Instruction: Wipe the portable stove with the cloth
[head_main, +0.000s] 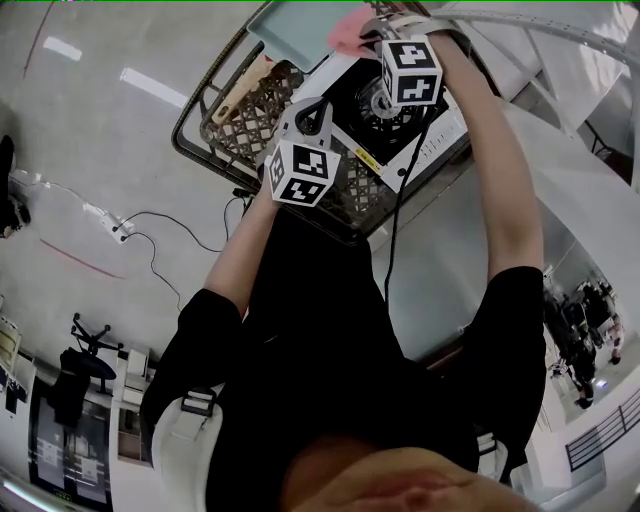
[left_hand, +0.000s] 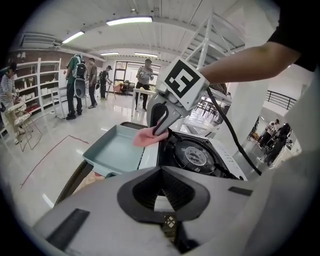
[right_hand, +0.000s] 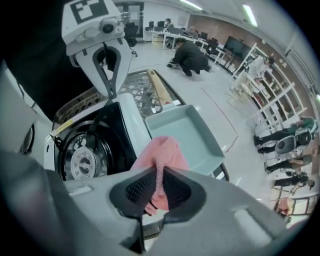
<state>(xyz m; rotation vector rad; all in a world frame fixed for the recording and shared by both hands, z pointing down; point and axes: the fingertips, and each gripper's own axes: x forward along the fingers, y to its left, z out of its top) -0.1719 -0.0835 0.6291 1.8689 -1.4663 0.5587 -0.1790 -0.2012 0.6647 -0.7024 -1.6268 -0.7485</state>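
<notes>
- Your left gripper (right_hand: 111, 94) sits near 12 o'clock in the head view. It tilts downward, its jaws pressed together with nothing between them.
- Your right gripper (left_hand: 159, 131) is farther out at 1 o'clock. It points straight down, with its jaws clamped on the pink cloth (right_hand: 162, 155).
- Both bare forearms stretch forward, your right arm (head_main: 505, 180) reaching beyond your left arm (head_main: 245, 250).

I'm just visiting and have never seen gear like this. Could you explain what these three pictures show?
There is no robot: a person holds a two-jawed tool in each hand. One picture comes from a camera on the person's head, looking down; the other two come from cameras riding on each tool. Below are a portable stove and, beside it, a teal tray. The right tool pinches a pink cloth; the left tool is shut, holding nothing.
</notes>
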